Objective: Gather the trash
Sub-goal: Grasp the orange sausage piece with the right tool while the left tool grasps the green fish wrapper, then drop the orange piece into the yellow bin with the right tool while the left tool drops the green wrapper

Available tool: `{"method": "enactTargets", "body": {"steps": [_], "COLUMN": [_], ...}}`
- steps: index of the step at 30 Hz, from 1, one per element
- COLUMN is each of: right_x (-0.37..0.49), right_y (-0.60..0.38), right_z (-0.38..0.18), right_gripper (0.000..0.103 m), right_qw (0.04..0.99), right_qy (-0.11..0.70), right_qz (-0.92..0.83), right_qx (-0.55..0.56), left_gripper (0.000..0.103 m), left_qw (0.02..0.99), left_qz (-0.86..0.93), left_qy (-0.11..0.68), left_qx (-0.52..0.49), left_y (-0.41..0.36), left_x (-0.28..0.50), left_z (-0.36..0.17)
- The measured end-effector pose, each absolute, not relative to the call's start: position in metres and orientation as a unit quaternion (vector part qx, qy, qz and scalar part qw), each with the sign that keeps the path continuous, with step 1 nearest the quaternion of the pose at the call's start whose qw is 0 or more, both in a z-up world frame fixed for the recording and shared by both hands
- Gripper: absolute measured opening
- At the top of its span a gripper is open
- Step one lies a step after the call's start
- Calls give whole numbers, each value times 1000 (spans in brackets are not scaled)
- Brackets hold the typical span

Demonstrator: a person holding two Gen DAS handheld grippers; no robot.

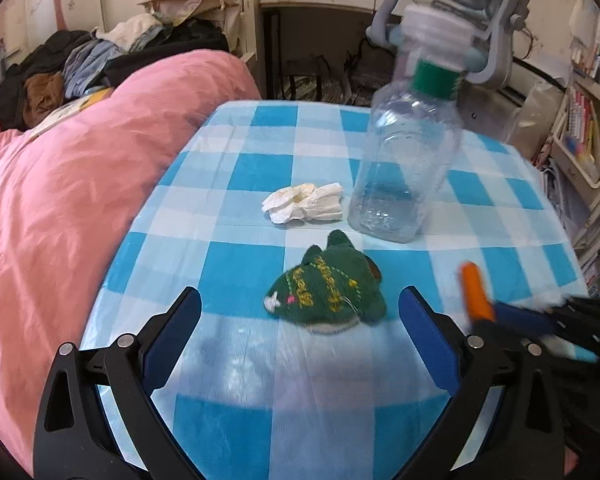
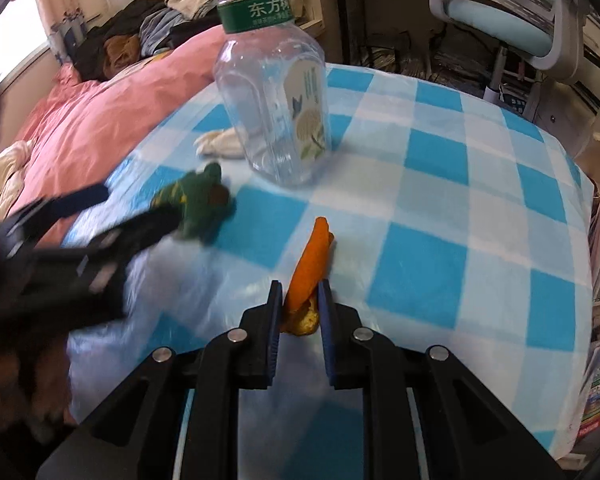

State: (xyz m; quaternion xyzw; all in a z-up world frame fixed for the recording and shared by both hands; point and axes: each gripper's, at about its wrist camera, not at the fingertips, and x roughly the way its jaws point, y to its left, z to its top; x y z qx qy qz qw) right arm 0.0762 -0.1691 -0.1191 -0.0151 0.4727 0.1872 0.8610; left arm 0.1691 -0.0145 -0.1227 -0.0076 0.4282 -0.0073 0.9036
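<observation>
The right gripper's fingers are clenched on an orange peel near the close edge of the blue-checked tablecloth; the left gripper stands released around a green plush toy. Farther off stand an empty bottle and, left of it, a crumpled tissue, with a pink duvet on the left and a desk chair beyond

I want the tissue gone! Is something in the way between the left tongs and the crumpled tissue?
Yes. The green plush toy lies between the open left tongs and the crumpled tissue. The empty bottle stands beside the tissue.
</observation>
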Motion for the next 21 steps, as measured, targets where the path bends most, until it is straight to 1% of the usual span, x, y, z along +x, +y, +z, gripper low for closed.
{"method": "enactTargets", "body": {"steps": [8, 9, 10, 11, 14, 17, 21], "right_x": [79, 79, 79, 79, 77, 73, 57], "right_y": [-180, -180, -181, -181, -181, -180, -177], "right_z": [-126, -126, -126, -126, -124, -120, -111], "right_gripper": [19, 19, 19, 19, 19, 18, 19], "right_qw": [848, 846, 845, 844, 843, 845, 851], "right_qy": [487, 488, 489, 489, 487, 480, 467], "right_qz": [207, 209, 212, 214, 220, 225, 230], "right_qx": [37, 42, 47, 51, 59, 66, 74], "left_gripper": [95, 92, 85, 64, 51, 48, 48], "left_qw": [897, 896, 895, 893, 894, 899, 902], "left_qz": [1, -5, -15, -23, -40, -44, -54], "left_qy": [443, 444, 446, 450, 446, 433, 427], "left_qx": [3, 5, 7, 9, 25, 37, 19], "left_y": [-18, -20, -22, -25, -33, -37, -32], "left_x": [196, 198, 199, 198, 194, 184, 164], "left_z": [-139, -141, -143, -145, -144, -137, -124]}}
